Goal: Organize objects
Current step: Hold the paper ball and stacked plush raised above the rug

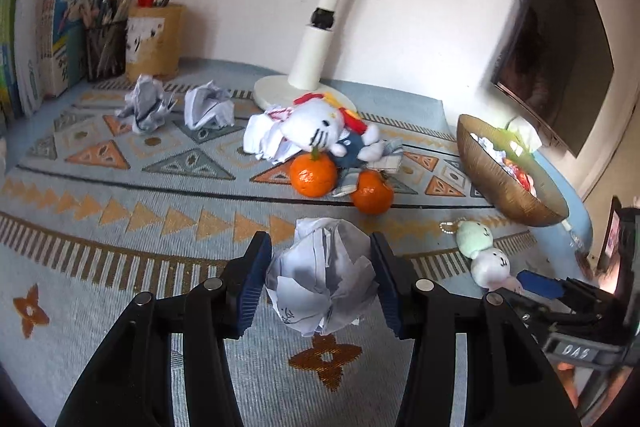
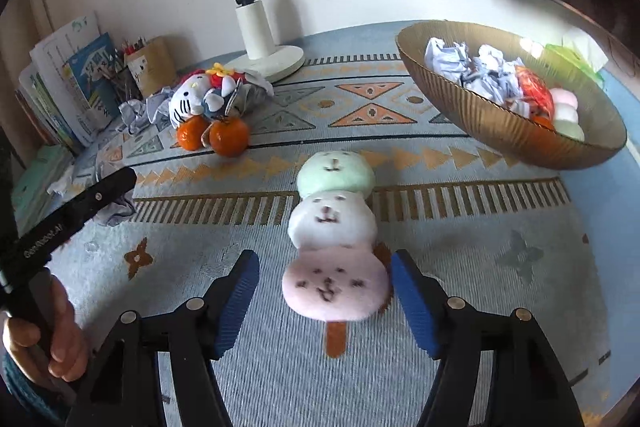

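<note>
My left gripper (image 1: 320, 267) is shut on a crumpled white paper ball (image 1: 316, 291), held just above the patterned blue cloth (image 1: 120, 287). My right gripper (image 2: 326, 283) stands open, its blue pads on either side of the pink end of a three-ball dango plush (image 2: 332, 223) that lies on the cloth; a gap shows on both sides. The same plush (image 1: 484, 251) appears at the right of the left wrist view. A gold bowl (image 2: 500, 131) at the back right holds crumpled papers, a red item and another dango plush.
Two oranges (image 1: 313, 175) (image 1: 372, 191) lie against a white cat plush (image 1: 316, 127) and paper scraps. Two crumpled papers (image 1: 146, 103) (image 1: 208, 107) sit further left. A white lamp base (image 1: 312, 59), pen holders (image 1: 154, 39), books (image 1: 52, 27) and a dark screen (image 1: 560, 39) line the back.
</note>
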{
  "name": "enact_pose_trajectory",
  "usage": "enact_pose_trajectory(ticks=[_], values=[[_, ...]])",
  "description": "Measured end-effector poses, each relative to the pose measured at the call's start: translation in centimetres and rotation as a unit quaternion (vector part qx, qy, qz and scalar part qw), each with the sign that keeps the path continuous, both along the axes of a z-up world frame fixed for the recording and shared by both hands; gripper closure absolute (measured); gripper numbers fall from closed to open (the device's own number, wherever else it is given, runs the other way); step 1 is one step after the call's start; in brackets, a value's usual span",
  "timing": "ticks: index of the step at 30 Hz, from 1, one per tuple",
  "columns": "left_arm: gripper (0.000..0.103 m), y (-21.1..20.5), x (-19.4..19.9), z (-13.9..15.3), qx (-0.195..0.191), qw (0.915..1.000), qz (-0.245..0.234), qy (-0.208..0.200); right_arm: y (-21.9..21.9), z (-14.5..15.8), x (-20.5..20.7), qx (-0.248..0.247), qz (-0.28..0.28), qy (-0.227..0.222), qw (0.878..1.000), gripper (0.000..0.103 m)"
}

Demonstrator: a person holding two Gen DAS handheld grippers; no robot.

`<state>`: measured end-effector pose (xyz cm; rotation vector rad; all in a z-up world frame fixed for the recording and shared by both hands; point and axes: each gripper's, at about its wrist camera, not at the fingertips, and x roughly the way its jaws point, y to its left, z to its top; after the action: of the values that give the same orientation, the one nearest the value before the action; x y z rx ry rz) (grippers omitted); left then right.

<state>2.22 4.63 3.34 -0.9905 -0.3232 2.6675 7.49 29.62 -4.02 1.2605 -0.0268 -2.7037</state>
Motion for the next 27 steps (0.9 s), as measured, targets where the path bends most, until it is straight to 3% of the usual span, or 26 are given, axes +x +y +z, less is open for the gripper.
enact_pose_trajectory(ticks=[4, 6, 9, 12, 21, 24, 27], values=[[0.056, -0.2, -0.1, -0.1, 0.0, 1.0, 0.006, -0.005, -2.5, -0.9, -1.0, 0.068, 0.012, 0.008, 0.998, 0.032], [0.056, 0.1, -0.1, -0.1, -0.007, 1.0, 0.003, -0.004, -3.7, -1.3, -1.0, 0.121, 0.0, 0.015, 0.993, 0.04], [0.056, 0.1, -0.3, -0.2, -0.008, 0.9999, 0.0, -0.007, -4.0, -1.4, -0.5, 0.145, -0.007, 0.031, 0.989, 0.052], [0.056, 0.1, -0.4, -0.2, -0.011, 0.9999, 0.003, -0.011, -3.7, -1.3, -0.3, 0.144, -0.019, 0.038, 0.989, 0.058], [0.056, 0.2, -0.5, -0.3, -0.017, 0.9998, 0.005, -0.014, -3.8, -1.0, 0.2, 0.158, -0.045, 0.049, 0.985, 0.061], [0.056, 0.2, -0.5, -0.3, -0.017, 0.9998, 0.005, -0.013, -2.9, -0.5, 0.6, 0.137, -0.059, 0.059, 0.987, 0.062], [0.056, 0.0, -0.4, -0.2, -0.013, 0.9998, 0.005, -0.011, -1.2, -0.1, 1.3, 0.079, -0.068, 0.04, 0.994, 0.062]])
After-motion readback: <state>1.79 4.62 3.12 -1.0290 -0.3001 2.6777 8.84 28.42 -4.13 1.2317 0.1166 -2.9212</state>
